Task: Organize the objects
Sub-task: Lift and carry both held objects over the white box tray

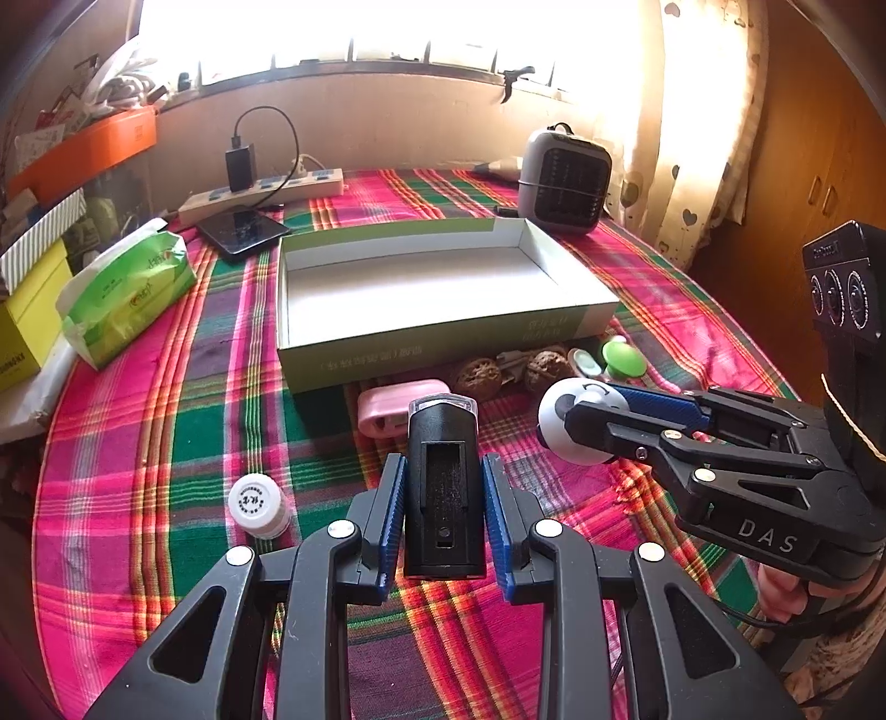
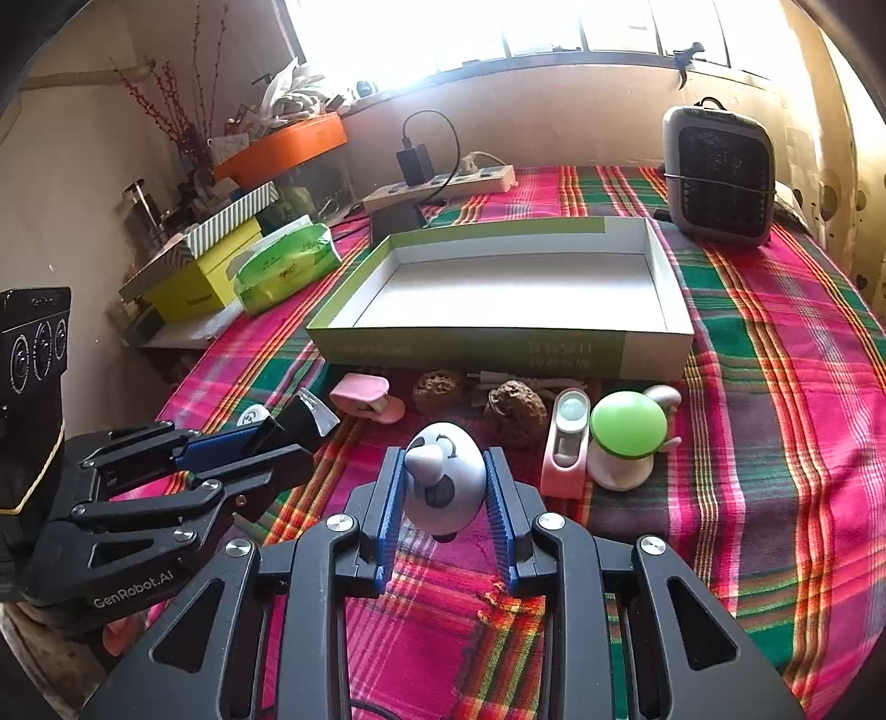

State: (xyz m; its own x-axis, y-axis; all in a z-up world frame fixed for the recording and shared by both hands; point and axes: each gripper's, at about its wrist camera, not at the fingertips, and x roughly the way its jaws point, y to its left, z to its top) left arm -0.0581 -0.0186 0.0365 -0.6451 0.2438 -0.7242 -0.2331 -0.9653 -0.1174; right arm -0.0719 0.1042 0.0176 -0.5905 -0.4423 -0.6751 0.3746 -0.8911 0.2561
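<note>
My left gripper (image 1: pixel 443 487) has its blue pads closed on a black oblong gadget (image 1: pixel 443 471) with a clear cap. I cannot read what it is, and its underside is hidden. My right gripper (image 2: pixel 443 487) clamps a white egg-shaped toy (image 2: pixel 443 482) with a grey cone nose, its base lost behind the fingers. In front of both tools, on the plaid tablecloth (image 2: pixel 775 387), a row of small items lies just before the open shallow box (image 2: pixel 498 332): a pink clip-like piece (image 2: pixel 368 401), two walnuts (image 2: pixel 506 410), a pink-framed item (image 2: pixel 567 443) I cannot identify, and a green-capped mushroom toy (image 2: pixel 626 437) that half covers something pale behind it. A white bottle (image 1: pixel 257 504) stands to the left. The box's printed side is too blurred to read. Beyond, glare washes out the window (image 1: pixel 387 27).
</note>
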